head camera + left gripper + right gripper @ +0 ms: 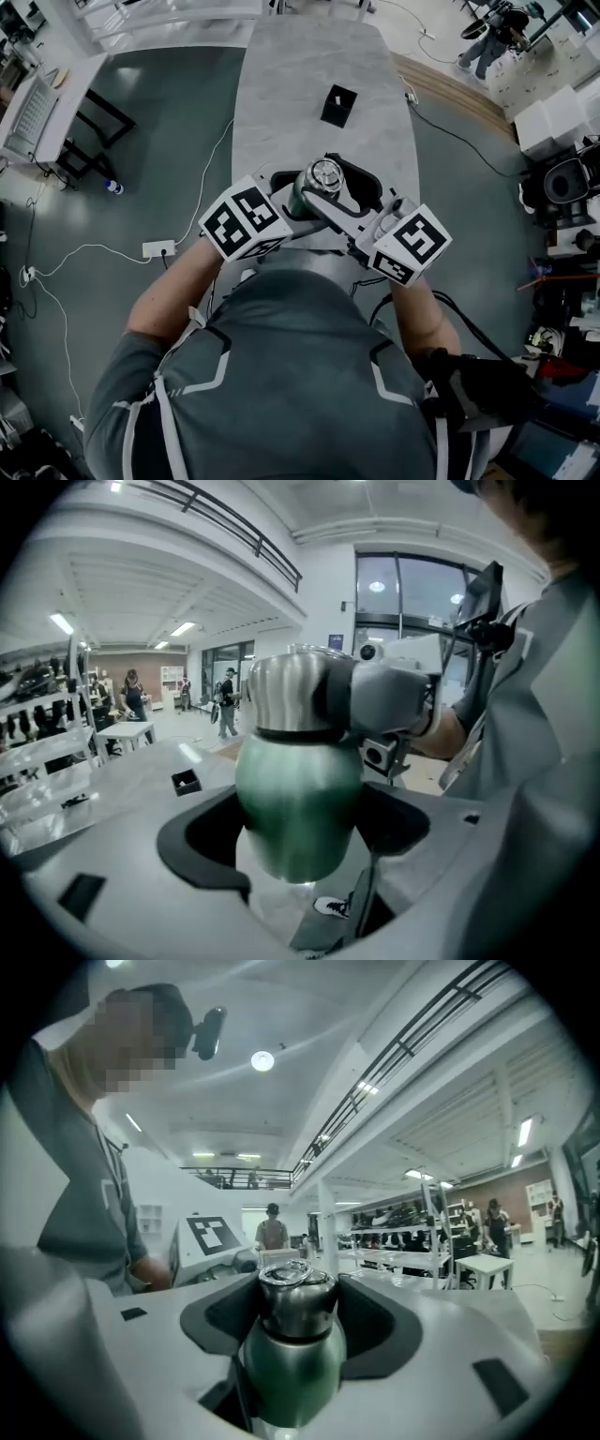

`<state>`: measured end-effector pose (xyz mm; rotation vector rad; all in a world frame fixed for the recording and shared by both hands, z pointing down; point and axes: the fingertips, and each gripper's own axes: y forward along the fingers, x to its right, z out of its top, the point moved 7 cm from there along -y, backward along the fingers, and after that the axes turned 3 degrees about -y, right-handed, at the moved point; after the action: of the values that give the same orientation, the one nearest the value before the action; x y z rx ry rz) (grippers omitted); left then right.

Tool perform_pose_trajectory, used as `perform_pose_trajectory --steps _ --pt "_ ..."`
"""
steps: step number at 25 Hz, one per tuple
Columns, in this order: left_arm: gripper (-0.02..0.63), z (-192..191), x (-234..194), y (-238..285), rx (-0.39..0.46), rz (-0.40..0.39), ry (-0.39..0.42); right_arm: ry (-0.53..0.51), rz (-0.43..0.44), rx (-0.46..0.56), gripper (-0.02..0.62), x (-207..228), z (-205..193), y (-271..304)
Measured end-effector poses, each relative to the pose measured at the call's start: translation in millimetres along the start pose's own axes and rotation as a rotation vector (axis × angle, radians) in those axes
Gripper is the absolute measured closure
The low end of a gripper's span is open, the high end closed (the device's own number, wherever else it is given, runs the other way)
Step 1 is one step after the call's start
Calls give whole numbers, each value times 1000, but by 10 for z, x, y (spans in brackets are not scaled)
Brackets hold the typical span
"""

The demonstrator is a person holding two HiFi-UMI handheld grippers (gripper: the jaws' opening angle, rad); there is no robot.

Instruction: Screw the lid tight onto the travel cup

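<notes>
Handling: treat travel cup [298,799] as rigid and fairly weighty, with smooth green shell and polished steel lid [296,1302] likely to slip under torque (judged from the sheen). Grip body at its widest part, lid by its side wall. Location: held in the air over near end of table [300,84], close to chest. Left gripper [298,841]: spread wide, clamped on green body. Right gripper [300,1326]: spread wide, pressed against both sides of lid.

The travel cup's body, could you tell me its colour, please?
Green body, silver lid; clearest in the left gripper view.
</notes>
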<state>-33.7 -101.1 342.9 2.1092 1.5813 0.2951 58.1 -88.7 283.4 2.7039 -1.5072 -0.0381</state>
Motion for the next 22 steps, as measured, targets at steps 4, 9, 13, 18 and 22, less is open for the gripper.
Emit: perform_pose_trajectory --steps 4,9,13,18,22 --pt "236 84 160 -198 74 -252 52 -19 339 8 296 -79 181 -94" --pt "236 207 352 -334 79 -444 131 -78 627 50 296 -184 376 -152" --pt "236 225 346 -349 60 -422 146 -63 634 70 325 -165 406 -109" --pt "236 126 74 -219 19 -67 73 -89 214 14 330 -51 194 -33" --pt "236 71 -31 -88 -12 66 38 -70 16 -5 328 -18 69 21"
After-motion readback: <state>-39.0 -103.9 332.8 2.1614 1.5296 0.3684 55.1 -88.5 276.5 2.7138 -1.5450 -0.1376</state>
